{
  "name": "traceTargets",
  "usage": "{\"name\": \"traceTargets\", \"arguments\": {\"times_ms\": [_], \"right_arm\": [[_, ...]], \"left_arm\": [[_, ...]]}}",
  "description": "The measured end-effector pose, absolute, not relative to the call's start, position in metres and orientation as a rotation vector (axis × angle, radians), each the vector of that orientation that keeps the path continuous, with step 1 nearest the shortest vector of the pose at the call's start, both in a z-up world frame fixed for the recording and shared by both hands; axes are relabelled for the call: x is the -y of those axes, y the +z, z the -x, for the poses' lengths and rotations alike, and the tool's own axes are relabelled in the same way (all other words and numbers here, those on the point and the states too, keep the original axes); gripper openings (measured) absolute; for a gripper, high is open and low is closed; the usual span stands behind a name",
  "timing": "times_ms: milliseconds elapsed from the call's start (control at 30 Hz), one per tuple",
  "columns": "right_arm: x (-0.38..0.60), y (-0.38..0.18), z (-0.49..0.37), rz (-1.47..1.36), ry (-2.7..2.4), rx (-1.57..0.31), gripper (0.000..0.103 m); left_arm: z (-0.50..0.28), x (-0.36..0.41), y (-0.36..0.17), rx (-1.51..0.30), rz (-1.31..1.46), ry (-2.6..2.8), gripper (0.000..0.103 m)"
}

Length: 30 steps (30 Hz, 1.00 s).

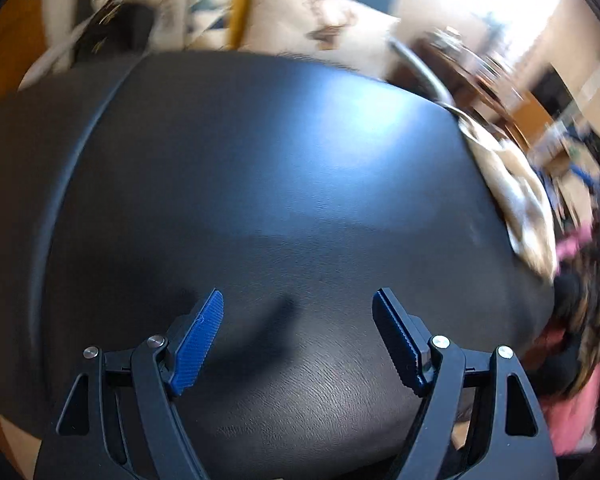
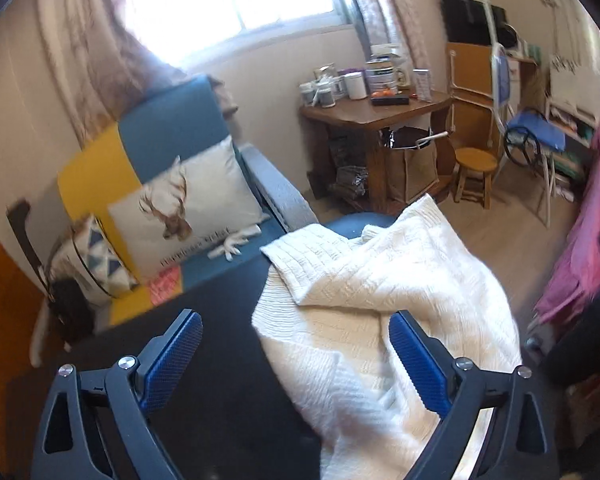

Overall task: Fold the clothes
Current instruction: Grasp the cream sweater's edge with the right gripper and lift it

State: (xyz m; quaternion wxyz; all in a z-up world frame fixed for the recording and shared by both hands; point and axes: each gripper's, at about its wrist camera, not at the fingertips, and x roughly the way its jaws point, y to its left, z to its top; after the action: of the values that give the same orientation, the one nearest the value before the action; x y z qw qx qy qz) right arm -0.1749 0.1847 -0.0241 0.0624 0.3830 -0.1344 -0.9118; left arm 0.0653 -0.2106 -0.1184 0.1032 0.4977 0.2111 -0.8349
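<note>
**Black padded surface, both claws spread, sweater on R side**

Black leather-like surface [image 1: 284, 184] fills L wrist view, bare under the claw. L gripper [image 1: 298, 340] hovers over it w/ jaws spread wide, nothing between the blue pads [image 1: 198, 344]. Bg in this view is motion-blurred; cream fabric visible at ~3 o'clock edge, can't ID more.

R gripper [image 2: 296, 360] also spread wide, not pinching. White knit sweater [image 2: 380, 292] lies crumpled on the same black surface, from 6 o'clock up to centre of R view. Its near fold sits between the jaws, closer to the R-hand pad [image 2: 416, 364]; contact w/ pad can't tell.

Further out: blue/yellow sofa [image 2: 168, 128] at 10 o'clock w/ deer-print cushion [image 2: 188, 216]. Wooden table [image 2: 380, 114] at 1 o'clock, cluttered w/ jars. Small round stool [image 2: 474, 164] beside it. Pink fabric [image 2: 584, 240] at 3 o'clock edge.
</note>
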Motion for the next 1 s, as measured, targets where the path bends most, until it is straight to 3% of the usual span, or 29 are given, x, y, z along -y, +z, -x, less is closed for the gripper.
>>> {"name": "traceTargets", "arguments": {"times_ms": [100,333,500,600,667,767,867,900,1000], "right_arm": [[-0.190,-0.045,0.193,-1.252,-2.680,0.509,0.097],[-0.182,-0.100,0.197,-1.500,-2.619,0.130,0.093],[-0.186,-0.139,0.195,-1.643,-2.481,0.070,0.091],[-0.184,-0.158,0.200,-1.727,-2.448,-0.004,0.074],[-0.184,-0.166,0.195,-1.762,-2.410,0.021,0.073],[-0.186,-0.165,0.178,-1.693,-2.431,0.072,0.060],[-0.188,-0.166,0.157,-1.641,-2.465,0.082,0.037],[-0.188,-0.169,0.152,-1.634,-2.482,0.062,0.022],[-0.193,-0.173,0.135,-1.584,-2.511,0.081,0.012]], "left_arm": [[-0.055,0.219,-0.128,-0.626,-1.508,-2.380,0.080],[-0.005,0.187,-0.114,-0.646,-1.561,-2.535,0.080],[0.050,0.136,-0.093,-0.594,-1.627,-2.704,0.080],[0.081,0.105,-0.075,-0.556,-1.628,-2.813,0.082],[0.095,0.086,-0.068,-0.539,-1.634,-2.860,0.082],[0.117,0.065,-0.067,-0.475,-1.682,-2.858,0.083],[0.139,0.045,-0.067,-0.409,-1.729,-2.854,0.083],[0.145,0.039,-0.067,-0.391,-1.732,-2.855,0.083],[0.149,0.032,-0.068,-0.377,-1.674,-2.871,0.083]]}}
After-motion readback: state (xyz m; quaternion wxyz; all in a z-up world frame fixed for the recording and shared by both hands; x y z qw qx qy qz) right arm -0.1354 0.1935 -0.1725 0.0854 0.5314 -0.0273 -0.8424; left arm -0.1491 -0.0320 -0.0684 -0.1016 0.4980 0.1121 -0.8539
